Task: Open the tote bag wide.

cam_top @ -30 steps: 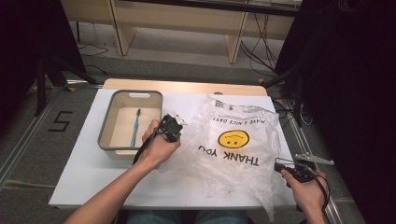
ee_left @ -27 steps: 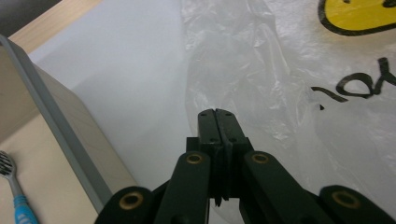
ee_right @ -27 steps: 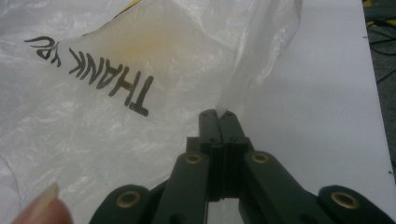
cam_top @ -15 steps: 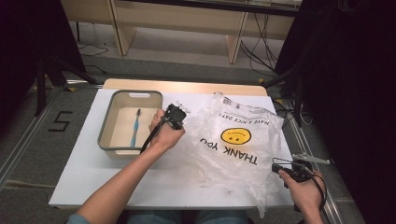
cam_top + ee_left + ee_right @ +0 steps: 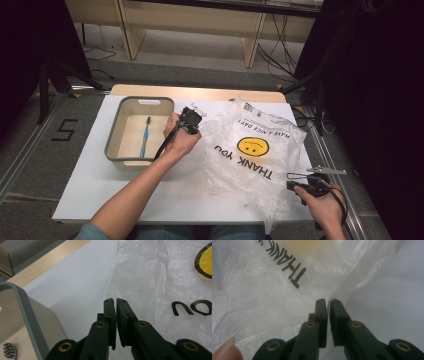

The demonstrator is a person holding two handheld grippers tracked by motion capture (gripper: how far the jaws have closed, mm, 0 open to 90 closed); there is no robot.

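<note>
A crinkled clear plastic bag (image 5: pixel 255 150) with a yellow smiley and "THANK YOU" print lies on the white table. My left gripper (image 5: pixel 192 117) sits between the bag's left edge and the tray's right rim. Its jaws (image 5: pixel 115 300) have just been opening and stand a narrow crack apart over bare table, with nothing between them. My right gripper (image 5: pixel 290 179) is at the bag's near right edge. Its jaws (image 5: pixel 328 300) have also just been opening to a thin gap. A fold of the bag (image 5: pixel 274 290) rises right at their tips, not pinched.
A grey-rimmed beige tray (image 5: pixel 114 135) stands at the table's left with a blue toothbrush (image 5: pixel 145 136) lying in it. Its rim (image 5: pixel 22 305) and the brush head (image 5: pixel 8 350) show close on the left in the left gripper view. The wooden table edge (image 5: pixel 200 92) runs along the far side.
My left hand has slid a little farther up the table, alongside the tray's right rim. The right hand has stayed at the bag's near right edge.
</note>
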